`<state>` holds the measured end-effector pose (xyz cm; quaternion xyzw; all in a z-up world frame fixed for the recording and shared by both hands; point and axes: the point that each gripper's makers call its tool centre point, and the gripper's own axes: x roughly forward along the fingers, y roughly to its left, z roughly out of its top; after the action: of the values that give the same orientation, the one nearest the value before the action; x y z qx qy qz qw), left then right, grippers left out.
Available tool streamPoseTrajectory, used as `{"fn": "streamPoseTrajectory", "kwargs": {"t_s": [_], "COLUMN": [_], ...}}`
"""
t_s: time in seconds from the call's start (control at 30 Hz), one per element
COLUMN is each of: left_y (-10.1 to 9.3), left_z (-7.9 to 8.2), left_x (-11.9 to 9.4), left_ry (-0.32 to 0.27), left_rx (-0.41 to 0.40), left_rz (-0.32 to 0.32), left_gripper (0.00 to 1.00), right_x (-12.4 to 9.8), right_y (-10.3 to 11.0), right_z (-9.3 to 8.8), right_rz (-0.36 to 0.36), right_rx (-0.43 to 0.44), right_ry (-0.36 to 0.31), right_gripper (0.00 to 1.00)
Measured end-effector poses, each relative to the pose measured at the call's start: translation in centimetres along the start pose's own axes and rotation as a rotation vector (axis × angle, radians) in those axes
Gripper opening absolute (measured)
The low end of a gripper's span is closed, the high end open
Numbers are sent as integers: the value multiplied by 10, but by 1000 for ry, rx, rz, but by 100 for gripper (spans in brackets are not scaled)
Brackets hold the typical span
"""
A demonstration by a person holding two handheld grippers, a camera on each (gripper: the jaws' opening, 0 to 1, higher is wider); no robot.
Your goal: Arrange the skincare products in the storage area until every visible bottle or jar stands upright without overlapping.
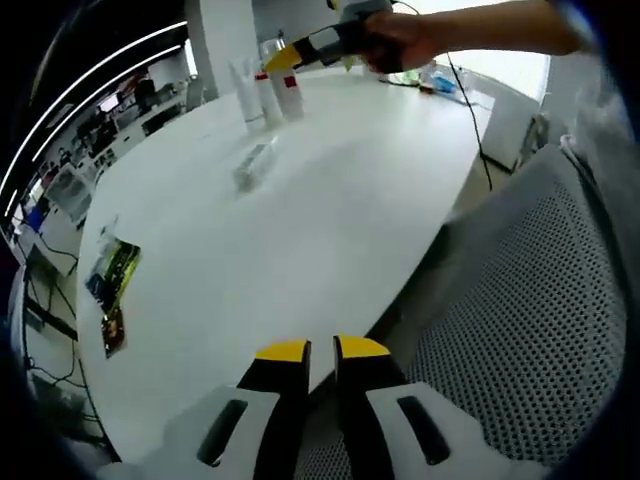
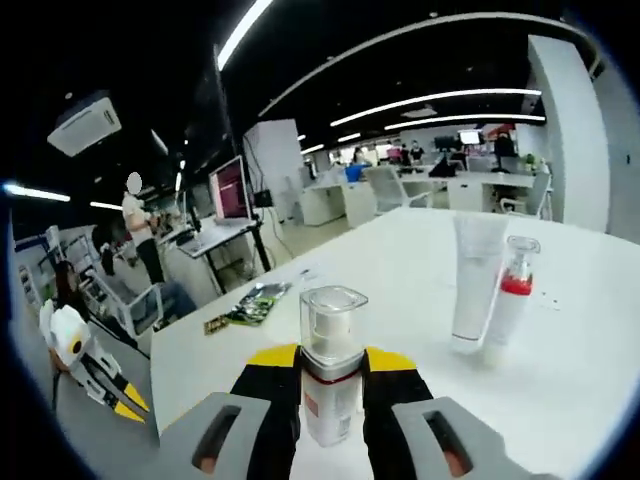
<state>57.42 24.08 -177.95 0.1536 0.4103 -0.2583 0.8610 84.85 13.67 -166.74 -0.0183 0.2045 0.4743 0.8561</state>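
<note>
Right gripper view showed the right gripper (image 2: pixel 331 385) clamped on a pump bottle (image 2: pixel 329 375), placing it upright near the table's (image 2: pixel 420 260) far edge; next came release. Left gripper (image 1: pixel 311 352) jaws stood nearly together, empty.

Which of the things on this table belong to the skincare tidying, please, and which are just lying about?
Job:
- pump bottle, in the right claw
- white tube, upright
- red-banded bottle, upright beside it
- item lying flat mid-table

Lying about:
- green packets at the table edge
- mesh chair
- left claw, idle
</note>
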Motion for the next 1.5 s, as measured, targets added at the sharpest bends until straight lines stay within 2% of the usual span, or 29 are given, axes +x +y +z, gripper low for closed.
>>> {"fn": "streamPoseTrajectory", "kwargs": {"t_s": [0.23, 0.33, 0.63, 1.07, 1.37, 1.5], "left_y": [-1, -2, -3, -4, -5, -5], "left_z": [-4, -5, -8, -13, -16, -16], "left_x": [2, 2, 3, 5, 6, 6], "left_ry": [19, 28, 44, 72, 84, 85], "left_rx": [-4, 1, -6, -14, -16, -17], "left_rz": [-7, -9, -16, -28, -35, -37], "left_gripper": [5, 4, 4, 3, 3, 3], "right_x": [15, 24, 45, 71, 81, 81], "right_y": [-29, -40, -63, -81, -92, -92], "right_z": [3, 0, -6, -19, -22, -19], "right_rz": [-33, -38, -19, -50, -78, -67], "right_rx": [-28, -42, -78, -157, -207, -200], "right_ry": [-21, -11, -22, -18, -36, -70], "right_gripper": [18, 18, 18, 18, 18, 18]}}
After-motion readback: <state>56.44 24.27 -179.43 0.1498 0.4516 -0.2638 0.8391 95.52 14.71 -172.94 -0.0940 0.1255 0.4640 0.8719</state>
